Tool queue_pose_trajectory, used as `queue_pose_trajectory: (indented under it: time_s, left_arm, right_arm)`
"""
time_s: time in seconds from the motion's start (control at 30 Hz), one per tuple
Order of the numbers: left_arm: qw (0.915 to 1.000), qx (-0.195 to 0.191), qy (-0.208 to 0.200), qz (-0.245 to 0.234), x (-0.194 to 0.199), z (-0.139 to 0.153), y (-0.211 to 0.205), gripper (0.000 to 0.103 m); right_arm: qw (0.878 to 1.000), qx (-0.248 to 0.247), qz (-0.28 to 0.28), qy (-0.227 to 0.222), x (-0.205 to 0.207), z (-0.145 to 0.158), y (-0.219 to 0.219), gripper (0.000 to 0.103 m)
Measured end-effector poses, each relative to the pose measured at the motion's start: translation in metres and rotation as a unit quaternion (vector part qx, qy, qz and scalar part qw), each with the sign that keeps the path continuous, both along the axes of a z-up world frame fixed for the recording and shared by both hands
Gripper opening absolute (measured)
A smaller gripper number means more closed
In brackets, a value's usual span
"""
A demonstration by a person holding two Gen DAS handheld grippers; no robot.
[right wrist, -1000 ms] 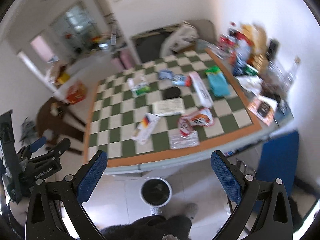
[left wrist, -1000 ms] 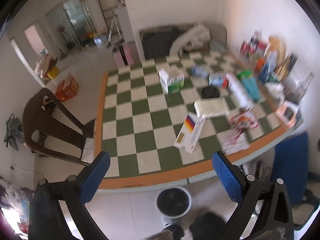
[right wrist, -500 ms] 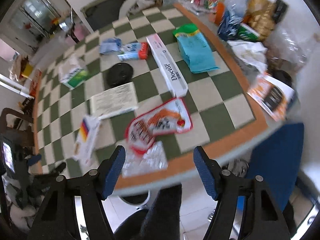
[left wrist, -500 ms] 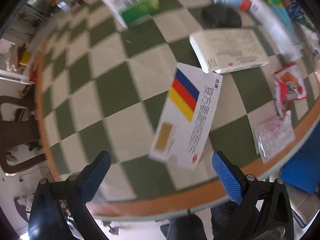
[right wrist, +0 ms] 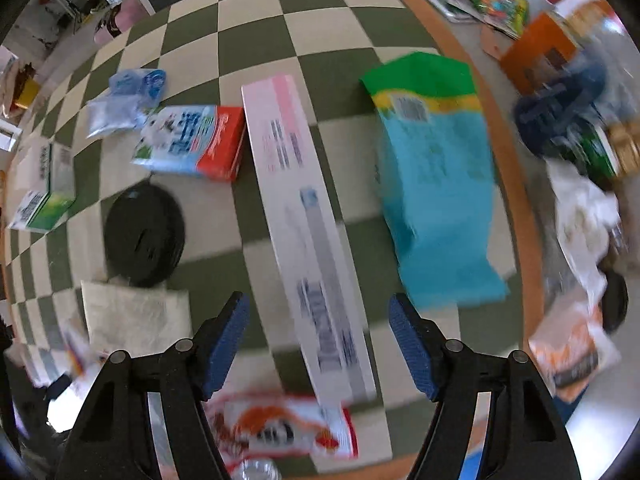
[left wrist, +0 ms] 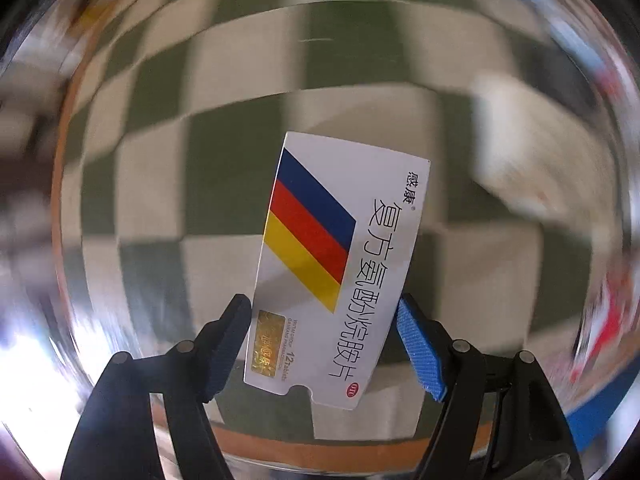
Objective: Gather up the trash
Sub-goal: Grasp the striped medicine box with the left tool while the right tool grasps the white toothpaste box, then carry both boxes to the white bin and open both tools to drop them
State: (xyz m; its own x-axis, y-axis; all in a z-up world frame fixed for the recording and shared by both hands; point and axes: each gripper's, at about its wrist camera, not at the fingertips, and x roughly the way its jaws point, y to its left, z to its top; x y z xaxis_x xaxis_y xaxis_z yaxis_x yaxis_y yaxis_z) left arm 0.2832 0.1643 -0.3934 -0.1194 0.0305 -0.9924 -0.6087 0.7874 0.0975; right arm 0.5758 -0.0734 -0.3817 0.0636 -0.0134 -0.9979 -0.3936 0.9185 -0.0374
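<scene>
1. In the left wrist view the left gripper point(left wrist: 322, 344) points down at a white medicine box point(left wrist: 340, 264) with blue, red and yellow stripes, which lies flat on the checkered tabletop point(left wrist: 224, 168).
2. The box's long axis runs from the lower centre of the frame up and slightly right; its near end sits between the two fingers, so the jaws bracket its short width.
3. The left jaws have just been closing with the box between them. The right blue pad point(left wrist: 418, 350) meets the box's edge, but a sliver of gap shows at the left finger, so I judge the box not yet clamped.
4. The table's orange edge point(left wrist: 320, 454) runs just below the box's near end, which leaves little tabletop behind the fingers and open squares ahead.
5. In the right wrist view the right gripper point(right wrist: 320, 334) hangs unclenched over a long white and pink toothpaste box point(right wrist: 308, 236); nothing is pressed between its pads.
6. That box runs from upper centre to lower centre-right, its lower half between the fingers, though whether they are down at its level I cannot tell.
7. A blue and green pouch point(right wrist: 434, 176) lies just right of it, and a black round lid point(right wrist: 144, 234) lies left, apart.
</scene>
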Motion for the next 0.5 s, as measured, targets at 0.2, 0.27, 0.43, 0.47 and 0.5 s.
queue_pose_trajectory:
  time_s: [0.2,0.27,0.43,0.47,0.5]
  left_arm:
    - [0.9987,0.006,-0.005,0.051,-0.001,0.0,0.033,0.076]
    - [0.9992,0.012,-0.007,0.039,-0.003,0.002,0.033,0.073]
    - [0.999,0.026,-0.017,0.032,-0.011,-0.002,0.025,0.07]
    - [0.9988,0.034,-0.02,0.028,-0.014,0.002,0.025,0.07]
    - [0.9987,0.039,-0.023,0.025,-0.016,0.008,0.021,0.07]
  right_arm:
    - [0.999,0.002,0.005,0.042,0.007,-0.014,0.007,0.04]
    - [0.999,0.003,0.008,0.047,0.008,-0.019,0.008,0.04]
    - [0.999,-0.002,0.009,0.034,0.014,-0.03,0.018,0.038]
    - [1.0,0.002,0.009,0.024,0.014,-0.028,0.019,0.038]
    - [1.0,0.005,0.007,0.016,0.015,-0.024,0.019,0.037]
